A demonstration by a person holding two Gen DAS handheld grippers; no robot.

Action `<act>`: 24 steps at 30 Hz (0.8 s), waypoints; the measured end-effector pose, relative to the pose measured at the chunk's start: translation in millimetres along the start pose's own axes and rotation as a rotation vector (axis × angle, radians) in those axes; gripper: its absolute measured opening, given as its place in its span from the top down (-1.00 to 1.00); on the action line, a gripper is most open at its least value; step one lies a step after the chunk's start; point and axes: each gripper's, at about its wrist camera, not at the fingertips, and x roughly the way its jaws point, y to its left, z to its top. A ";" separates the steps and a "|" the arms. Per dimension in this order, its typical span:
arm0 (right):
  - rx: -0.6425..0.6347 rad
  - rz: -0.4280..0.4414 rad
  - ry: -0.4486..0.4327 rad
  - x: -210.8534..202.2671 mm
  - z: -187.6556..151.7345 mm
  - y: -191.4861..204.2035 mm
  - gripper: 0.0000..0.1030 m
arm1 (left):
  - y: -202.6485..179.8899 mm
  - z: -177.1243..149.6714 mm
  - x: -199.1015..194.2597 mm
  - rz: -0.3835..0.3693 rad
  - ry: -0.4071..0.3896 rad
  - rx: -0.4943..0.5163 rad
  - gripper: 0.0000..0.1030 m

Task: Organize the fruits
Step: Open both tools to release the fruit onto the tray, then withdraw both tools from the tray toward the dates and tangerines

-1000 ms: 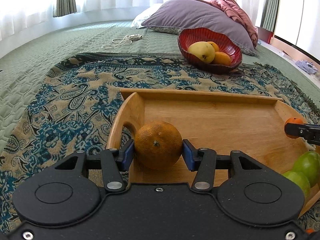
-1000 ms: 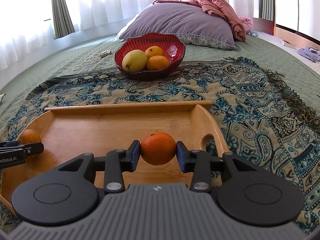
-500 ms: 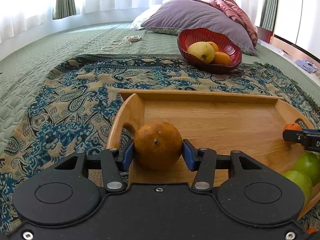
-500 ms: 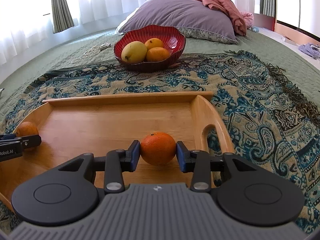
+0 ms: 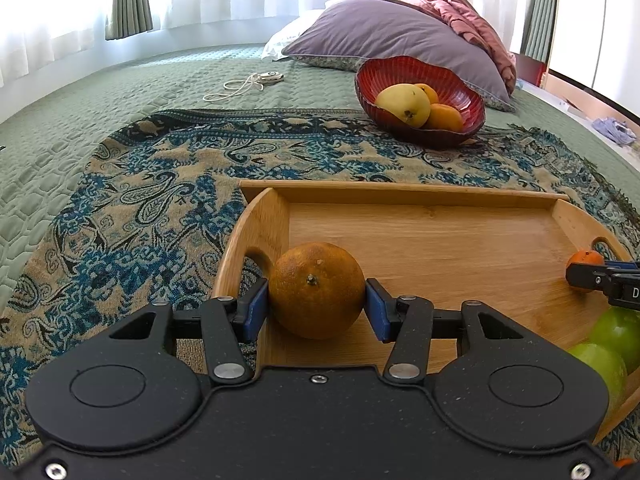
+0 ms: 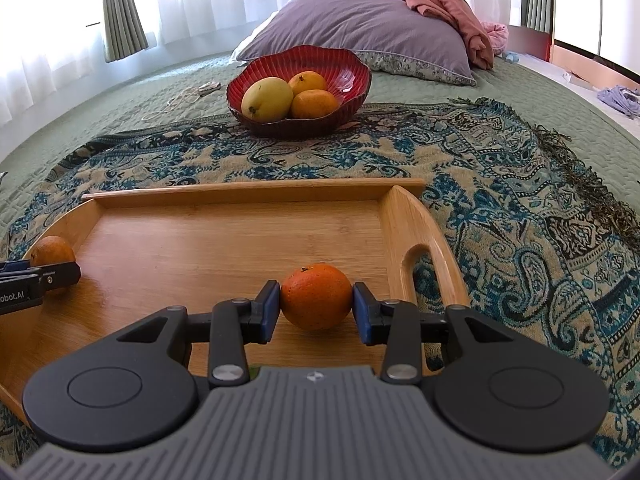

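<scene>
My left gripper (image 5: 317, 306) is shut on a large dull orange (image 5: 316, 290) at the left end of the wooden tray (image 5: 400, 190). My right gripper (image 6: 316, 310) is shut on a smaller bright orange (image 6: 316, 295) near the tray's right handle (image 6: 420, 256). Both oranges sit low, at or just above the tray floor. Each gripper shows at the edge of the other's view, the right one (image 5: 600, 280) and the left one (image 6: 36, 280). Two green fruits (image 5: 612, 344) lie in the tray's near right corner. A red bowl (image 6: 340, 76) beyond the tray holds a yellow mango (image 6: 267, 99) and two oranges (image 6: 314, 103).
The tray lies on a blue paisley throw (image 6: 500, 168) over a green quilted bedspread (image 5: 100, 92). A purple pillow (image 6: 360, 24) and pink cloth (image 6: 444, 4) lie behind the bowl. A white cord (image 5: 244, 84) lies on the bedspread at far left.
Both grippers have come down with their oranges toward the tray floor. The bowl and tray have not moved.
</scene>
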 end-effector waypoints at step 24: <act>-0.032 0.089 -0.136 -80.4 -22.5 -5.5 -0.66 | -11.8 -25.4 -99.8 -0.052 -0.078 0.063 -0.86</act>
